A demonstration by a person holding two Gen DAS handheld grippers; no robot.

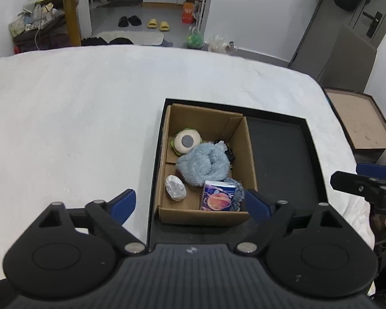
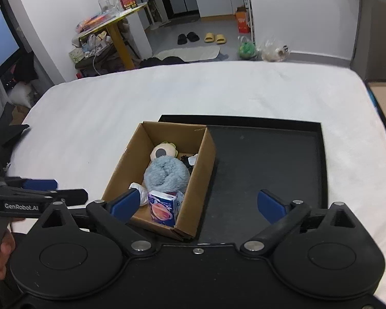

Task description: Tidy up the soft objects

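Your left gripper (image 1: 190, 202) hangs above the near end of the box with its blue-padded jaws spread wide and nothing between them. Your right gripper (image 2: 198, 203) is just as wide apart and just as empty, poised over the near edge of the tray.

Below them, the open brown cardboard box (image 1: 240, 154) sits in the left part of the shallow black rectangular tray (image 1: 280, 159), which rests on the white bed cover (image 1: 77, 103). Everything soft that shows is already inside the box:
- the fluffy pale-blue plush bundle (image 1: 202, 163) in the middle
- the round cream plush toy with a grey spot (image 1: 186, 141) at the far end, touching the bundle
- the crumpled white wad (image 1: 175, 188) in the near left corner
- the small purple tissue pack printed with a peach (image 1: 217, 197) at the near wall, a bit of blue-grey cloth (image 1: 238, 193) just beside it
- something small, dark and white (image 1: 226, 150), tucked against the right wall, too hidden to name

The bed cover around the tray is bare, and so is the tray's right half. You look finished, or very nearly: no loose soft item remains in either view. What may be left is only tidying the contents.
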